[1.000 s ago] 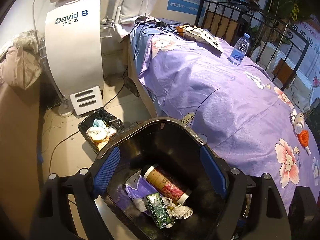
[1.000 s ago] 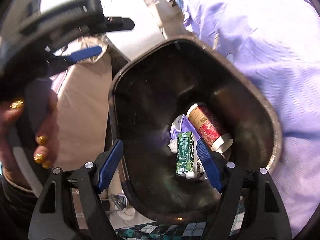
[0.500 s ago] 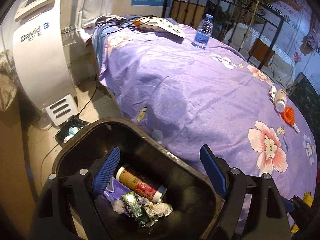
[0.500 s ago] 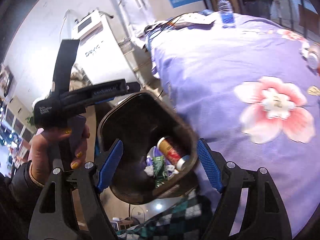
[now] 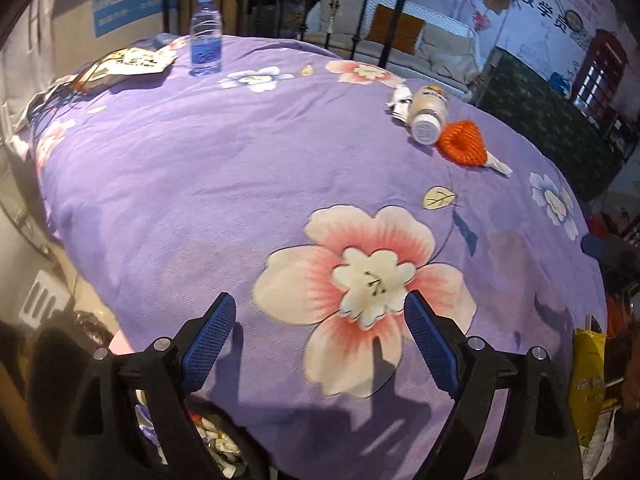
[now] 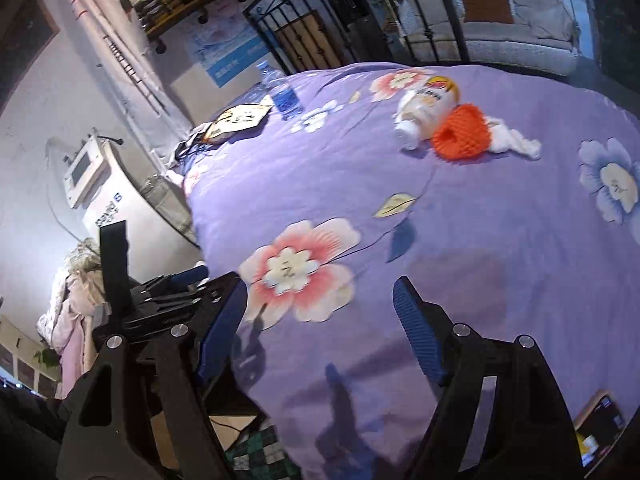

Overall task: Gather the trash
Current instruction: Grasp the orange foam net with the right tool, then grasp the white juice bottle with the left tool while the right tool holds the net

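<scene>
On the purple flowered bedspread [image 5: 200,184] lie a white plastic bottle [image 5: 427,114], an orange foam net [image 5: 462,143] and crumpled white paper [image 5: 398,100], all far right. They show in the right wrist view too: bottle [image 6: 428,106], net [image 6: 462,134], white paper [image 6: 514,142]. A clear water bottle [image 5: 206,42] stands at the far end. My left gripper [image 5: 318,344] is open and empty above the near bed edge. My right gripper [image 6: 320,330] is open and empty. The bin's trash [image 5: 216,436] peeks at the bottom left.
A snack bag and cables [image 5: 128,64] lie at the bed's far left. A black metal bed frame [image 5: 392,20] stands behind. A yellow bag [image 5: 588,376] hangs at the right. A white machine [image 6: 108,184] stands left of the bed. The left gripper body [image 6: 160,292] shows beside my right one.
Both grippers have lifted away from the black bin and swung toward the bed top. The bin has dropped almost out of view. Both stay open and empty.
</scene>
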The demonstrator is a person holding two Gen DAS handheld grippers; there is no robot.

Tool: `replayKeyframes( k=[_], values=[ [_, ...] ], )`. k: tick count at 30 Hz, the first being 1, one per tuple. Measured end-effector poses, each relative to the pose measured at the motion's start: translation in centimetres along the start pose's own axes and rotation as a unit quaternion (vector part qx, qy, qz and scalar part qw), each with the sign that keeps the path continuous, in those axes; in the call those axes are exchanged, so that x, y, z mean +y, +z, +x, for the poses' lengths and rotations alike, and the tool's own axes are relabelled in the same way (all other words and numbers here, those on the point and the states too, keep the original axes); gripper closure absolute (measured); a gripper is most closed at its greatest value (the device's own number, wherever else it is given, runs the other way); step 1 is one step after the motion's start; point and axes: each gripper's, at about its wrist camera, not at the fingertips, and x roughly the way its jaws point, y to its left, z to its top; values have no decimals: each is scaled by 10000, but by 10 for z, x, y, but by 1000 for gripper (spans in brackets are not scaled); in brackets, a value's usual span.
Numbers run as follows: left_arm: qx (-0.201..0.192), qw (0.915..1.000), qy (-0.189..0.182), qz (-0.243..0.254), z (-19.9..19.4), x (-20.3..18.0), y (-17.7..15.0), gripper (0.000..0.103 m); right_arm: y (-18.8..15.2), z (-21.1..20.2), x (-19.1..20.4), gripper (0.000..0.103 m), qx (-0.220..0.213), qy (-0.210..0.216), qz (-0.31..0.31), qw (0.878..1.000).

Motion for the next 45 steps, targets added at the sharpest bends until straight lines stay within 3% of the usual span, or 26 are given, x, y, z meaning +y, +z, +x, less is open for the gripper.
replayKeyframes(
  k=[3, 7, 10, 17, 18, 21, 27, 35, 38, 42, 45],
  values=[
    [58, 9996, -196, 197, 15, -21, 16, 19, 24, 16, -40, 35, 155, -493, 17, 9987],
    [93, 9987, -309, 401, 32, -41, 40, 19, 58, 46, -81, 43, 302, -813, 28, 9962],
    [104, 9981, -353, 497, 42, -51, 55, 19, 83, 68, -96, 46, 334, -946, -67, 9949],
    [164, 9971, -316, 679, 63, -62, 76, 19, 136, 131, -105, 54, 183, -1735, -592, 9829],
    [177, 9969, -310, 704, 66, -63, 78, 19, 140, 140, -107, 57, 229, -1873, -661, 9798],
    [172, 9961, -251, 829, 74, -67, 86, 19, 142, 160, -114, 81, 351, -2212, -778, 9715],
    [155, 9943, -312, 1005, 97, -78, 119, 19, 129, 116, -113, 83, -103, -2085, -862, 9742],
    [45, 9860, -567, 1566, 131, -136, 177, 20, 90, 44, -115, 83, -158, -1643, -678, 9839],
    [268, 9814, -569, 1812, 152, -160, 191, 21, 73, 26, -120, 83, -147, -1600, -556, 9854],
    [592, 9759, -207, 2091, 187, -181, 202, 28, 58, 2, -126, 83, -227, -1634, -446, 9853],
    [902, 9745, -112, 2050, 210, -183, 204, 39, 49, -11, -132, 83, -280, -1602, -242, 9864]
  ],
)
